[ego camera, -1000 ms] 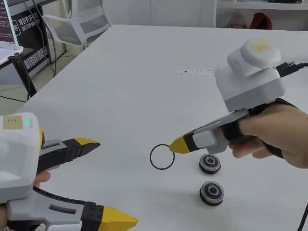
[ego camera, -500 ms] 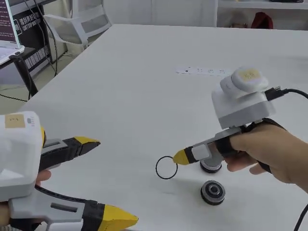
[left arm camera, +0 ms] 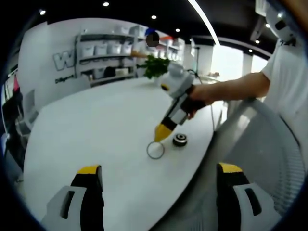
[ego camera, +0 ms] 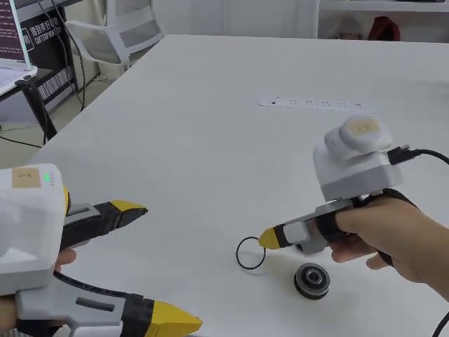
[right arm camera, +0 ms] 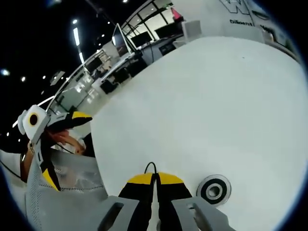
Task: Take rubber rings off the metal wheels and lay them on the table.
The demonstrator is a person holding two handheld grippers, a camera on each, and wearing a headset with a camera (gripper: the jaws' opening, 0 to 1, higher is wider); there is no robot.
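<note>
Open table all round, wheel just beside ring

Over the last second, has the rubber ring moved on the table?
Yes. Pinched in the right gripper, the ring has shifted nearer and rightward, closer to the near wheel, which stayed put.

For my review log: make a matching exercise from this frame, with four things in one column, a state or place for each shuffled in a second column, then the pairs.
Things
1. left hand-held gripper
2. right hand-held gripper
3. metal wheel
4. power strip

States or places
A. lies far across the table
B. shut on the rubber ring
C. open, jaws wide apart
D. rests on the table close by the ring

Pairs: 1-C, 2-B, 3-D, 4-A
</note>
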